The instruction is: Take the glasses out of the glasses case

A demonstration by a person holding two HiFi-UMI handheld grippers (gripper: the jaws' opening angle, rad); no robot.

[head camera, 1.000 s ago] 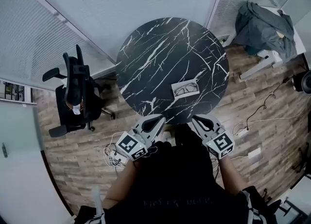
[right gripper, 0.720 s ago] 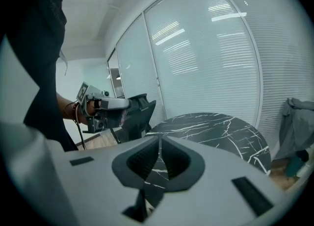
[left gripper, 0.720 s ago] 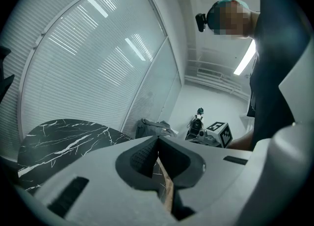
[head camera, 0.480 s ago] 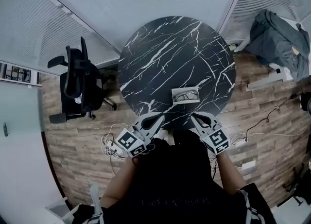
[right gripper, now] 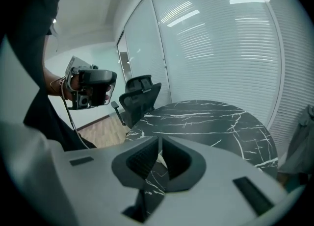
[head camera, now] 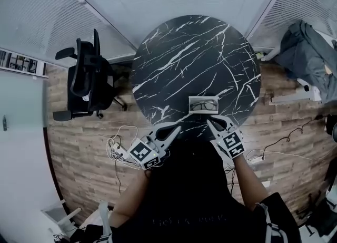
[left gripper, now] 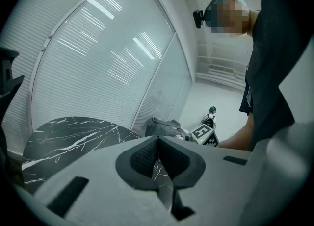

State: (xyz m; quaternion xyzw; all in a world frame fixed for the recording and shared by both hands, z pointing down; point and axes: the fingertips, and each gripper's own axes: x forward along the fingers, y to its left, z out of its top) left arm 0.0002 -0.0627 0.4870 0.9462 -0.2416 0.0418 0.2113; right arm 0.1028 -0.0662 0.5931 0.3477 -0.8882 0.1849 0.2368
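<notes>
An open pale glasses case (head camera: pixel 203 105) lies near the front edge of the round black marble table (head camera: pixel 179 57), with dark-framed glasses (head camera: pixel 204 105) inside it. My right gripper (head camera: pixel 209 123) hovers at the table's edge just in front of the case, jaws together and holding nothing. Further left, my left gripper (head camera: pixel 176 129) is also at the table's edge, apart from the case, jaws together and holding nothing. In the left gripper view the left gripper (left gripper: pixel 158 140) points over the table (left gripper: pixel 73 132). The right gripper (right gripper: pixel 160 142) points across the table (right gripper: pixel 211 117) in its own view.
A black office chair (head camera: pixel 87 81) stands on the wood floor left of the table. A grey garment (head camera: pixel 310 52) is draped over something at the right. Cables (head camera: pixel 118 149) lie on the floor by the person's left side. Blinds and glass walls stand behind the table.
The table and case now sit closer to both grippers. The right gripper's tip has come up to just short of the case. Both jaws stay shut.
</notes>
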